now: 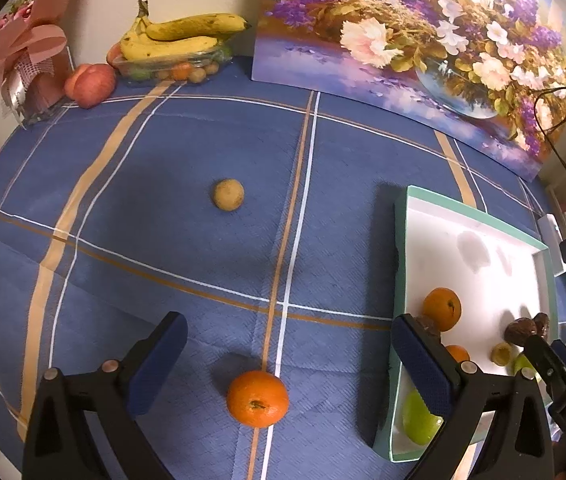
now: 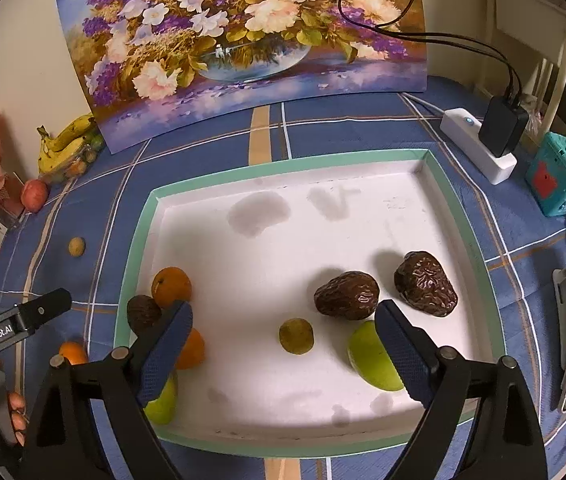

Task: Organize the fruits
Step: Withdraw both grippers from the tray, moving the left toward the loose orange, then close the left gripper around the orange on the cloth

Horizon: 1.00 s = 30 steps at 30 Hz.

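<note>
Fruits were mostly gathered already: inside the white tray with the green rim (image 2: 465,216) lay two dark wrinkled fruits that looked like dates (image 2: 347,295) (image 2: 425,283), a third dark one by the left wall (image 2: 142,313), two mandarins (image 2: 171,286) (image 2: 193,350), a small olive-brown round fruit (image 2: 296,336), and two green fruits, one at the near left corner (image 2: 161,402) and one half hidden behind the right gripper's right finger (image 2: 371,356). Still out on the blue checked tablecloth (image 1: 163,240) were a mandarin (image 1: 257,399) and, further off near the middle of the cloth, a small tan round fruit (image 1: 228,195), possibly a longan. By my judgement, these two were what remained; the bananas (image 1: 181,36) and the peach-like fruit (image 1: 90,85) at the far corner looked like a separate stock, and I could not tell whether they belonged to the job.

The left gripper (image 1: 289,344) stood spread wide and held nothing, its blue pads apart on either side of the loose mandarin, which lay on the cloth just below and between them, untouched. That seemed the likely next pick.

The right gripper (image 2: 283,334) hung over the tray, jaws also wide, gripping nothing; the olive-brown fruit sat between the fingers but clear of both pads, resting on the tray floor as though just set down.
</note>
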Tool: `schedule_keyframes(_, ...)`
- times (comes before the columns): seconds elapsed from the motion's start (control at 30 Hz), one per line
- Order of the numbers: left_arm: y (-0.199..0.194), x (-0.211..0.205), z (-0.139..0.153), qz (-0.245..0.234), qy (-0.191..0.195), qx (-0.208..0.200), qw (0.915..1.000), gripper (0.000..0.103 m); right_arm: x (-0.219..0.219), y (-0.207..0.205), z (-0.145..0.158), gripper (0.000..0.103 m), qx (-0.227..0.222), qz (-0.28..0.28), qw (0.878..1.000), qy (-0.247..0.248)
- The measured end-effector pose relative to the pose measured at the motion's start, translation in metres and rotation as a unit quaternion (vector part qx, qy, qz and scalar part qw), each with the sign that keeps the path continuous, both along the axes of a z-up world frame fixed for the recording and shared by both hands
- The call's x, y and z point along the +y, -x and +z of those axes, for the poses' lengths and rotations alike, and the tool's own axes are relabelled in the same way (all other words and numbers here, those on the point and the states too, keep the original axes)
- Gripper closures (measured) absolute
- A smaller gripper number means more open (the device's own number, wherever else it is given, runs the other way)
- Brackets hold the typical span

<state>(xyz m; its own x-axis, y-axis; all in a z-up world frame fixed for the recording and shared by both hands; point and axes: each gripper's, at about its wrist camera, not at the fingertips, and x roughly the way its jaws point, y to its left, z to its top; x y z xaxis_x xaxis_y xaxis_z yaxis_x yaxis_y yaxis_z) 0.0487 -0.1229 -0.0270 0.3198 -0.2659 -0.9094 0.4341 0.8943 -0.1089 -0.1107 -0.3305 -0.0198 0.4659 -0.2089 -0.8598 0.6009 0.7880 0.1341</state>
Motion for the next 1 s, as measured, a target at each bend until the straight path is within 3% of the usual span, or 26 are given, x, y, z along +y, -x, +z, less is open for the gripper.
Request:
schedule_keyframes(0.7, -0.006, 0.022, 0.004, 0.013, 0.031, 0.018, 0.9993, 0.000, 0.020, -0.006, 0.009, 0.009, 0.000, 0.008, 1.000, 0.013)
schedule_keyframes(1.0, -0.005, 0.024, -0.008, -0.006, 0.022, 0.056, 0.9982, 0.000, 0.030, -0.010, 0.012, 0.009, 0.015, 0.020, 1.000, 0.010)
